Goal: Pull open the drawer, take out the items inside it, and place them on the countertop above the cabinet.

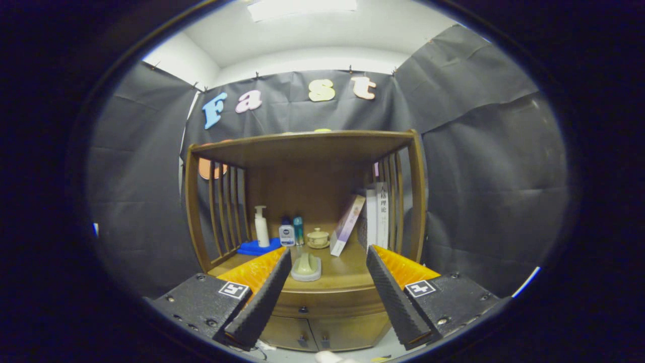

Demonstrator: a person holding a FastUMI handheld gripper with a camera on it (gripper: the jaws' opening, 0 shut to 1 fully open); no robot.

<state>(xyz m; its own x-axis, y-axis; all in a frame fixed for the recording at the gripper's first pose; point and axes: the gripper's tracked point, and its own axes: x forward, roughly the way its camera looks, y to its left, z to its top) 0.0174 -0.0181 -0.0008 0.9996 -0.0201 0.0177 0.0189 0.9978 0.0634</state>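
Non-task items, all beyond the fingers, on the shelf surface under the top board: white pump bottle upright on a blue tray, far left; just right of it a dark blue bottle w/ white label, then a teal bottle touching or nearly so. Small lidded ceramic cup near centre. Pale green soap dish nearest the fingers, betw. them. Right side: purple-white book leaning vs. upright white books. Slatted wooden side rails flank both ends.
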